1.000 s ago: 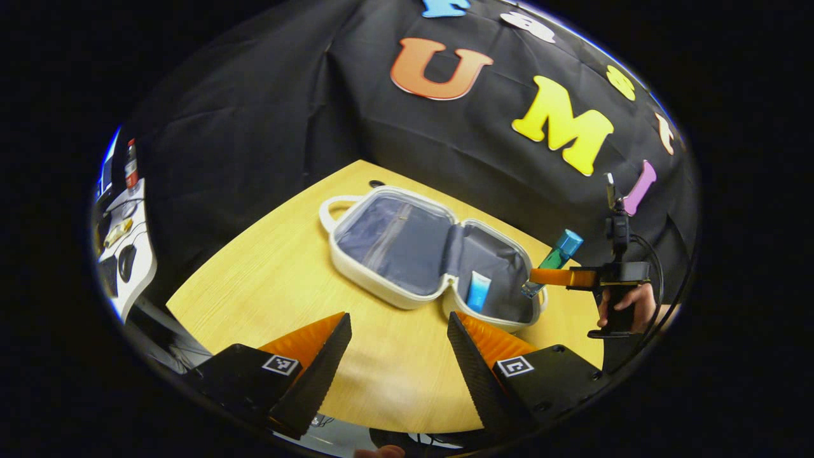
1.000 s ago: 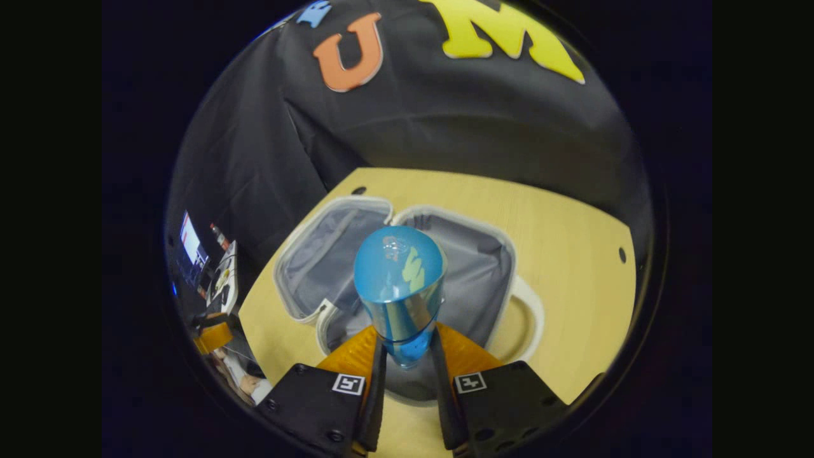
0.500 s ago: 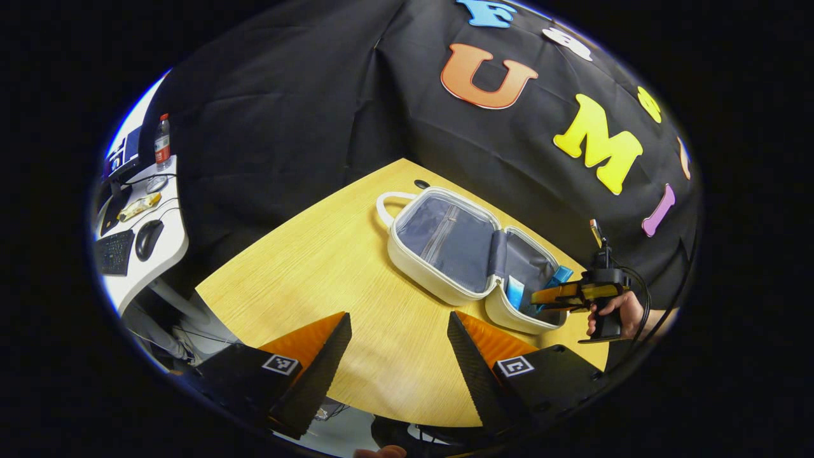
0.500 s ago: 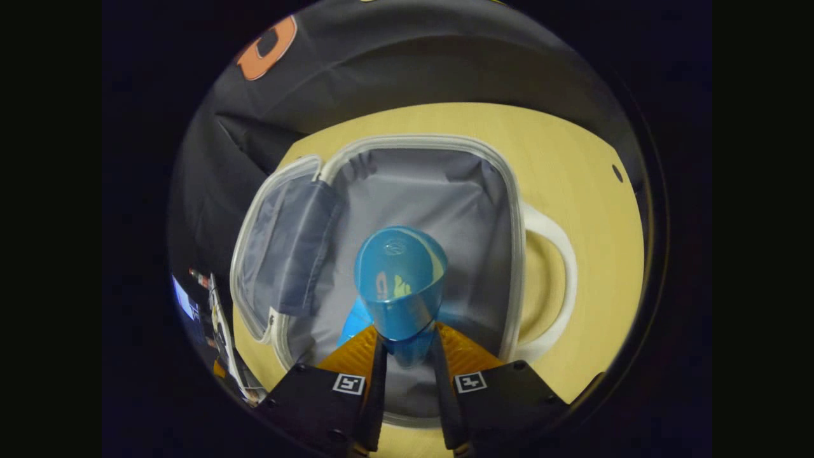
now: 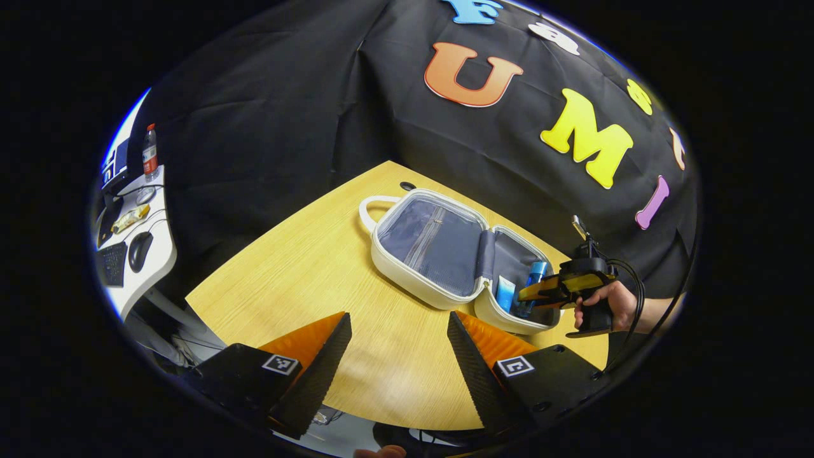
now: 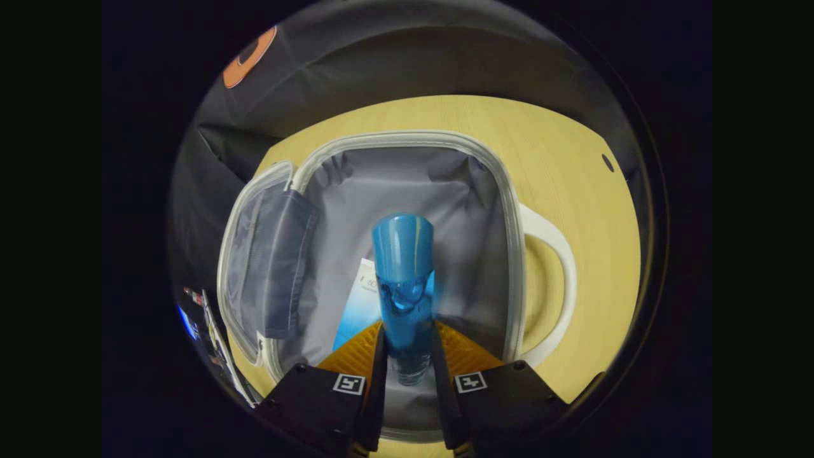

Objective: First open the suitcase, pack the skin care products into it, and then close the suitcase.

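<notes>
Right gripper view: the blue bottle [image 6: 403, 273], clamped in the right claw [image 6: 407, 346], has been tipped lower into the open suitcase [image 6: 509, 210] (beside a blue tube [image 6: 359, 305]). On the bench [image 5: 299, 267], the left claw [image 5: 397, 356] is held wide apart, grasping nothing.

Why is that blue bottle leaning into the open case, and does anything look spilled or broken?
Nothing stands out. The right tongs hold the blue bottle over the open suitcase, beside a tube already lying inside. No spill or damage shows.
</notes>
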`<action>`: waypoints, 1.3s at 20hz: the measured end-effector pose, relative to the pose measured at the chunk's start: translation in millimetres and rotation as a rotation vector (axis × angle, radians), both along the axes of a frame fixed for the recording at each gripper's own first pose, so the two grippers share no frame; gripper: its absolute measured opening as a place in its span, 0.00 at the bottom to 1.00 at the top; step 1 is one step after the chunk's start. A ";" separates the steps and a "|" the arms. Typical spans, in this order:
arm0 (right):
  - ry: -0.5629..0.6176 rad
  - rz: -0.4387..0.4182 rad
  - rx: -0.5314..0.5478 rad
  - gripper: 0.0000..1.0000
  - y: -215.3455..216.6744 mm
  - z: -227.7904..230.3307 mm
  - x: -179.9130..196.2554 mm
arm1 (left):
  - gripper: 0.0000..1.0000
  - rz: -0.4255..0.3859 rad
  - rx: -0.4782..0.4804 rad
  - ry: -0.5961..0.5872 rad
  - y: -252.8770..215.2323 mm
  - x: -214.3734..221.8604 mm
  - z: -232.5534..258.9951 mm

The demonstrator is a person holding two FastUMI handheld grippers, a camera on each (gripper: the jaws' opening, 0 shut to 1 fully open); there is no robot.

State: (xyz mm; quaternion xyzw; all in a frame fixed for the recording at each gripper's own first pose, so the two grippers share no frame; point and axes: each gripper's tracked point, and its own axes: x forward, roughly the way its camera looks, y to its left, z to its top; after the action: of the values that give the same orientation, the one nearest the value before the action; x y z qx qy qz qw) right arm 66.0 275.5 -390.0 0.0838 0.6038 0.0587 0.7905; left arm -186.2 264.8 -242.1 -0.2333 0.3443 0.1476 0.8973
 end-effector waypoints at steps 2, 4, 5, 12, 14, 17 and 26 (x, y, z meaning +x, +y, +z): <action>0.007 -0.010 -0.017 0.31 -3.7 -3.1 0.5 | 0.97 -0.006 0.014 0.000 1.7 -1.8 2.1; 0.006 -0.004 -0.028 0.34 -4.0 -2.5 0.2 | 0.97 -0.007 0.016 -0.003 1.6 -1.8 3.4; 0.006 0.004 -0.034 0.34 -4.7 -2.7 -0.9 | 0.97 -0.005 0.014 -0.002 1.7 -1.7 2.7; -0.059 0.043 0.032 0.65 -2.3 37.1 -10.1 | 0.97 -0.005 -0.020 -0.116 21.4 34.1 5.0; -0.111 0.073 0.055 0.78 -8.7 61.3 -19.3 | 0.97 0.003 -0.011 -0.182 35.8 51.2 10.5; -0.216 0.111 0.105 0.82 -20.5 105.3 -29.4 | 0.98 0.020 -0.016 -0.243 58.1 76.6 6.9; -0.535 0.283 0.056 0.77 -77.2 198.4 -68.9 | 0.96 0.113 -0.246 -0.242 122.9 146.4 -80.1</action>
State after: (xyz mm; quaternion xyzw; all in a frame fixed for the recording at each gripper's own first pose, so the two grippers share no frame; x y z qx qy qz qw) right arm -2.9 198.2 -191.7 0.0021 0.3779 0.2049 0.9029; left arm -39.8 387.7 -322.2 -0.3764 0.2354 0.1255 0.8872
